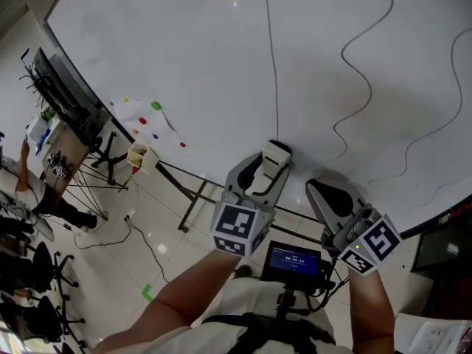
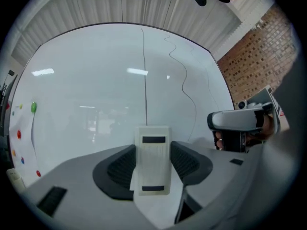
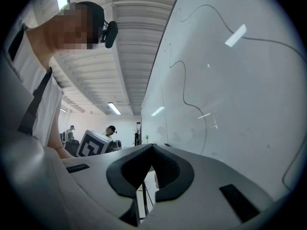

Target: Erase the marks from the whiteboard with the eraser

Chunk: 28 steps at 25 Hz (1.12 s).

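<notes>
A big whiteboard [image 1: 221, 57] fills the head view, with a straight vertical black line [image 1: 272, 65] and wavy lines [image 1: 359, 72] drawn on it. My left gripper [image 1: 271, 161] is shut on a cream eraser [image 1: 275, 155], its far end close to the foot of the straight line near the board's lower edge. In the left gripper view the eraser [image 2: 152, 159] stands upright between the dark pads [image 2: 120, 166], facing the board [image 2: 96, 95]. My right gripper [image 1: 328, 194] is shut with nothing in it, just right of the left one. Its view shows the board [image 3: 240, 90] slanting past with wavy lines [image 3: 184, 80].
Coloured magnets [image 1: 155, 106] dot the board's lower left corner. A small marker holder [image 1: 140, 157] hangs below them. The board's stand legs [image 1: 195, 198] and a cable [image 1: 144, 238] are on the floor. Office chairs [image 1: 37, 271] and a seated person [image 1: 44, 190] are at the left.
</notes>
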Tool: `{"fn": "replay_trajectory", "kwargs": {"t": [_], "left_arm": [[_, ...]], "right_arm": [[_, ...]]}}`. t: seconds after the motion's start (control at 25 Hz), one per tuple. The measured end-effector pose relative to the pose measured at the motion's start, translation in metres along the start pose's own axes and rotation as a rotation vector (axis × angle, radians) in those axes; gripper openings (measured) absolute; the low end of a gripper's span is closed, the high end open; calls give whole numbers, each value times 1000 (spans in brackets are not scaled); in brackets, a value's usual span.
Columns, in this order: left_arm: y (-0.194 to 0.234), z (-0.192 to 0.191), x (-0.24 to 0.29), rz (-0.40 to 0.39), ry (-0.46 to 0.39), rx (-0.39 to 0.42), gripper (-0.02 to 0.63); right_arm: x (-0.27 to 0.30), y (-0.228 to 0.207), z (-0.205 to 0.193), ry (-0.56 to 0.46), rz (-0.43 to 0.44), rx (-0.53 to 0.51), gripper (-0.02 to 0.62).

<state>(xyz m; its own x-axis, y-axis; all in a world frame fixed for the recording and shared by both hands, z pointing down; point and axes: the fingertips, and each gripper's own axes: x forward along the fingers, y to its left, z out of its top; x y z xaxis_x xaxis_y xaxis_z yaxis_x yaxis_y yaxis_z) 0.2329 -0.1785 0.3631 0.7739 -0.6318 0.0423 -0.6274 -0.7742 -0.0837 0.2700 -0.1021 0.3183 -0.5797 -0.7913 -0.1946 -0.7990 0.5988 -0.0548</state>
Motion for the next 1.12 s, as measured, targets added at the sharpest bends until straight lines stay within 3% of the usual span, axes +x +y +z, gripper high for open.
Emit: {"fn": "replay_trajectory", "kwargs": {"t": [0.32,0.48,0.92,1.12], "left_arm": [[3,40,-13,-55,-93,25,255],[7,33,-12,-63,-113,54,253],[5,-4,-2,-131,-3,11,250],[3,36,-6,-135,-108,66,246]], "right_arm": [[5,7,15,-26,-32,-46,8],[8,4,10,-32,-60,-47,8],[12,-7,11,-16,-121,-35,8],[14,-5,15,-26,-133,-39,8]]}}
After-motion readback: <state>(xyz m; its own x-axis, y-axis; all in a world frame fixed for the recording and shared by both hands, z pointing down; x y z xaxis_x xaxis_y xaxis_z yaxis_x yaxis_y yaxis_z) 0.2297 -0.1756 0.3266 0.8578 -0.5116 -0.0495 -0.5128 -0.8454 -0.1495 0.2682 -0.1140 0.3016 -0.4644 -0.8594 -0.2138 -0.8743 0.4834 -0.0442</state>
